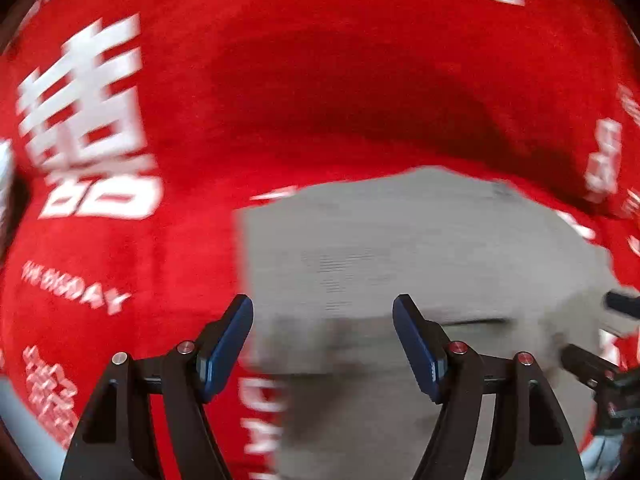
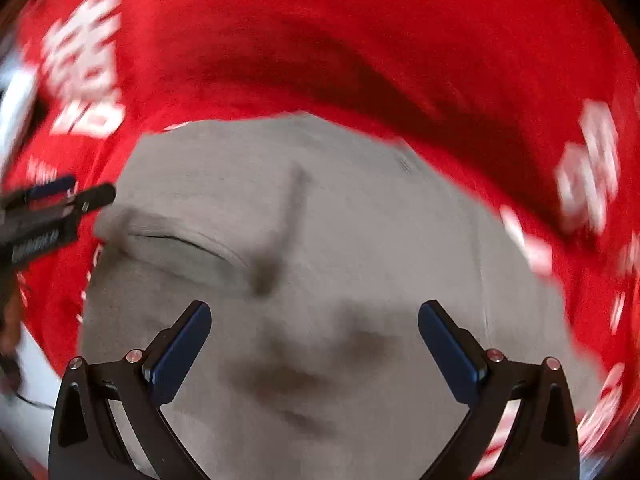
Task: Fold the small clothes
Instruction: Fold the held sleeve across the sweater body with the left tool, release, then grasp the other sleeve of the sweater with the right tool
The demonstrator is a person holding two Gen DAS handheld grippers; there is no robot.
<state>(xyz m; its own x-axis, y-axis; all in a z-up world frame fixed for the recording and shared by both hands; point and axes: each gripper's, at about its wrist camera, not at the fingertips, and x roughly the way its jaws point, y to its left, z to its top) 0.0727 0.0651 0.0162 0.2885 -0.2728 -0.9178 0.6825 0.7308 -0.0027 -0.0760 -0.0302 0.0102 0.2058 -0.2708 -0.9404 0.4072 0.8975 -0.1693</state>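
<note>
A small grey garment (image 1: pixel 400 248) lies on a red cloth with white print (image 1: pixel 120 240). In the right wrist view the grey garment (image 2: pixel 320 220) fills the middle, with a dark crease and a folded hem at its left. My left gripper (image 1: pixel 323 308) is open and empty, above the garment's left edge. My right gripper (image 2: pixel 314 314) is open and empty, over the garment's middle. The right gripper's fingers (image 1: pixel 624 304) show at the right edge of the left wrist view. The left gripper (image 2: pixel 80 196) shows at the left edge of the right wrist view. Both views are motion-blurred.
The red cloth (image 2: pixel 360 40) with white characters spreads around the garment on all sides and has a dark raised fold behind it. A pale surface (image 1: pixel 24 412) shows past the cloth's edge at lower left.
</note>
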